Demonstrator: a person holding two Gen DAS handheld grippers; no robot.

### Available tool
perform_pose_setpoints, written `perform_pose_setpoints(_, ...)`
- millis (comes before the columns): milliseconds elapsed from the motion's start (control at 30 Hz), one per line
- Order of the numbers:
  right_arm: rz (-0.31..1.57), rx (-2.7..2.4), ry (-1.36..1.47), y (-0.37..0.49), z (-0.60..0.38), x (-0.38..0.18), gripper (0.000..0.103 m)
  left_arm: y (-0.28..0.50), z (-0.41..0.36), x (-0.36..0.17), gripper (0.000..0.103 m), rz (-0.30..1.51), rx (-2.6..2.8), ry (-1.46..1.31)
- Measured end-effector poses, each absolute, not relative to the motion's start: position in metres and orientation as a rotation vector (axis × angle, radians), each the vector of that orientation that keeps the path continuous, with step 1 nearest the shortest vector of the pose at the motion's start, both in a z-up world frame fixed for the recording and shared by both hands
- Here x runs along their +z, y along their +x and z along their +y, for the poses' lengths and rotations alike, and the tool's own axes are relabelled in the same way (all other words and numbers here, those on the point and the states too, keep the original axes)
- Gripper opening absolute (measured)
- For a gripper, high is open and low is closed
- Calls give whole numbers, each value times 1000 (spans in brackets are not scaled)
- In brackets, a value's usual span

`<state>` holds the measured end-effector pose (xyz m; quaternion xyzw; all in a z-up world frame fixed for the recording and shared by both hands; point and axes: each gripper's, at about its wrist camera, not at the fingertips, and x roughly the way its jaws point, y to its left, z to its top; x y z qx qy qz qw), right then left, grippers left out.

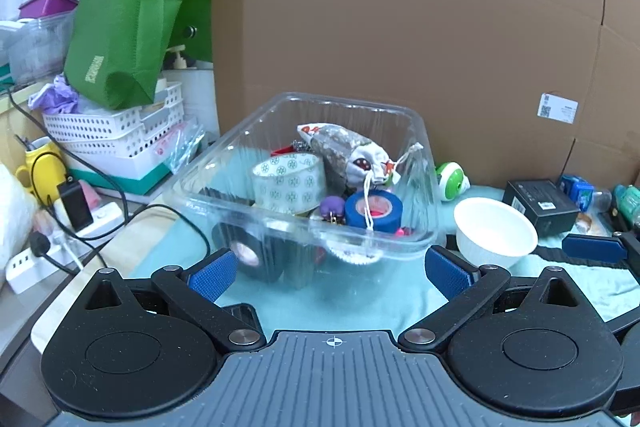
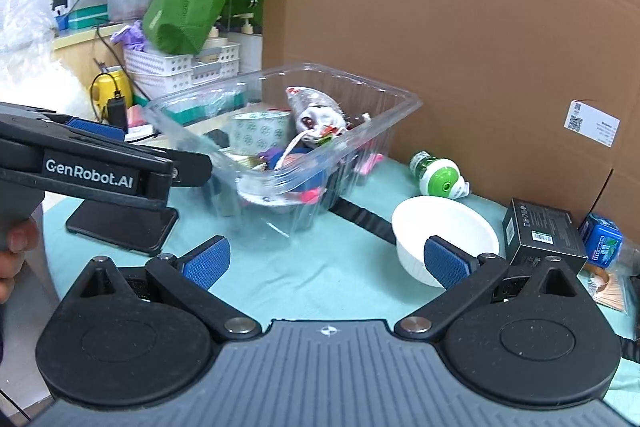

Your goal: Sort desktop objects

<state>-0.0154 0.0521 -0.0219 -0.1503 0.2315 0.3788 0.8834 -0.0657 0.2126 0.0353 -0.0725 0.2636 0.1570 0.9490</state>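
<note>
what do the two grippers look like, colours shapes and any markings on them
Both the left gripper and the right gripper share one design: black linkage arms on round black housings, a ribbed grey base with a small crosshair mark, and textured blue pads. The left one's side reads GenRobot.AI in white.

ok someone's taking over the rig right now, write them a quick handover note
Left gripper: open, empty, facing the near wall of the clear plastic bin.
Right gripper: open, empty, over the teal cloth, next to the white bowl.
Done: patterned tape roll, blue tape roll and drawstring pouch are in the bin.
Left, likely: white bowl, green-capped bottle, black box and blue mint tub lie on the cloth.
</note>
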Motion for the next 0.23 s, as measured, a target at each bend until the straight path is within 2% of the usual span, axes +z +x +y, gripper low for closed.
perform_pose_setpoints(233, 469, 790, -317, -24, 49, -19, 103, -74, 205, 36, 103, 518, 284, -132)
